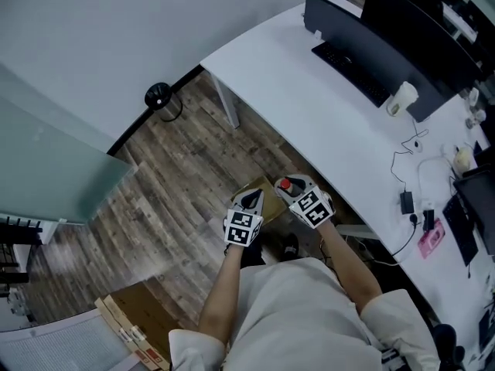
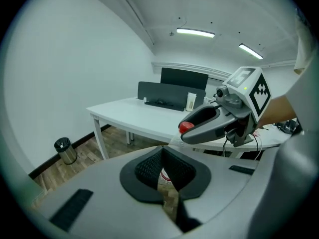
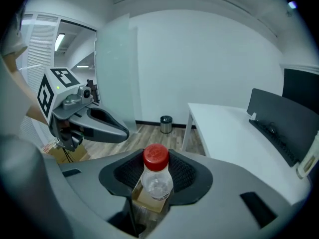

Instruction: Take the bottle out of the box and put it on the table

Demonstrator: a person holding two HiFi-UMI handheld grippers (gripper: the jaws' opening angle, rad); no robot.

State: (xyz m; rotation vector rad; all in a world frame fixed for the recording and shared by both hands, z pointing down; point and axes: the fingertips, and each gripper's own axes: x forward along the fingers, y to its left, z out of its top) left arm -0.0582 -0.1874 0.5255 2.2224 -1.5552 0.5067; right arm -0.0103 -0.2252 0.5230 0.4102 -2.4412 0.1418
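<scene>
A clear bottle (image 3: 157, 180) with a red cap (image 1: 285, 184) stands upright between the pads of my right gripper (image 3: 157, 168), which is shut on its neck and shoulders. In the head view both grippers hang close together over the wooden floor, just off the white table's (image 1: 309, 107) near edge. An open cardboard box (image 1: 261, 190) shows partly beneath them. My left gripper (image 2: 163, 156) is just left of the bottle, its jaws a narrow slit apart and empty. From the left gripper view the right gripper (image 2: 199, 126) and the red cap show ahead, in front of the table.
The table carries a dark monitor (image 1: 402, 29), a keyboard (image 1: 352, 72), a white cup (image 1: 402, 97) and cables at its right end. A black bin (image 1: 158, 96) stands by the wall. More flat cardboard (image 1: 128, 327) lies at the lower left.
</scene>
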